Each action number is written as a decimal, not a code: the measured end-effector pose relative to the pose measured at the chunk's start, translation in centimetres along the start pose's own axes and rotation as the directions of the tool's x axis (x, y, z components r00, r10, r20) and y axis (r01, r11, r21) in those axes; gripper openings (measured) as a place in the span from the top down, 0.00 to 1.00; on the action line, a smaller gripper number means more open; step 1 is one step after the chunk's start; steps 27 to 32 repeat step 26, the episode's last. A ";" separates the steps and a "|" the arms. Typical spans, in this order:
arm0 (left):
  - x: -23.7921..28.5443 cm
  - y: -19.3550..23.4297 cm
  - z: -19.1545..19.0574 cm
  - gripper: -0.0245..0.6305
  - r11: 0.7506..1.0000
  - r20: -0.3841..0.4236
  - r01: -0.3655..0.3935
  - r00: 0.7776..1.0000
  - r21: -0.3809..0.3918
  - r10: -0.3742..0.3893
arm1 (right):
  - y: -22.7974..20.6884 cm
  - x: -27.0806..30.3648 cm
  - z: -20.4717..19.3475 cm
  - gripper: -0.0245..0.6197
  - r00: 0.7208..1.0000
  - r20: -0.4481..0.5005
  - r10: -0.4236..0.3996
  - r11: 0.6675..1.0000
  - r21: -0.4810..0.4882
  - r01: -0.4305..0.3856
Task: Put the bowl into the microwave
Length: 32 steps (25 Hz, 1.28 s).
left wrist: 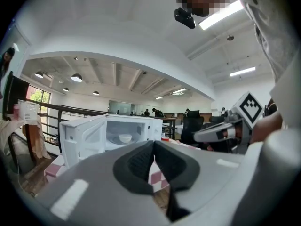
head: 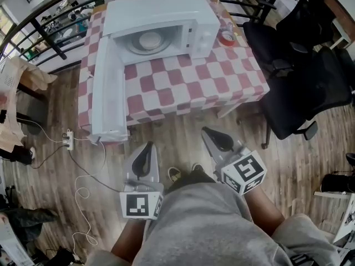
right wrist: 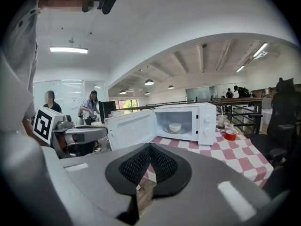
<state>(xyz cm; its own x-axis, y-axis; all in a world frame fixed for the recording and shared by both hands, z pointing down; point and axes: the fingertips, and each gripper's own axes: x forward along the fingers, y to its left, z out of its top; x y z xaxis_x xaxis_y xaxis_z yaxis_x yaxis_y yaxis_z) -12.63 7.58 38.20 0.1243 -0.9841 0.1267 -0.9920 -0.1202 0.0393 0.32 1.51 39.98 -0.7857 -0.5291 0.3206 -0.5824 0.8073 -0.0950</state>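
Hovering short of table [head: 183, 87] edge: left gripper [head: 147, 149], right gripper [head: 213, 136] closed, empty; bowl [head: 150, 40] inside open microwave [head: 166, 10].

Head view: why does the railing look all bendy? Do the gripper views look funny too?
Head view: the wide lens bows the railing and the table edge, but things stay sharp. Left gripper view: a rounded picture with black corners and a glaring ceiling light. Right gripper view: the same rounding, yet the microwave and bowl look clear.

Bright, even light from ceiling strips [right wrist: 68, 49] — strong fisheye bending at the edges, dark corners.
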 end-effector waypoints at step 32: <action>0.7 -3.1 1.0 0.94 0.999 0.018 0.040 0.999 0.003 -0.040 | -1.0 -1.5 0.1 0.96 1.000 0.008 -0.015 1.000 0.010 0.015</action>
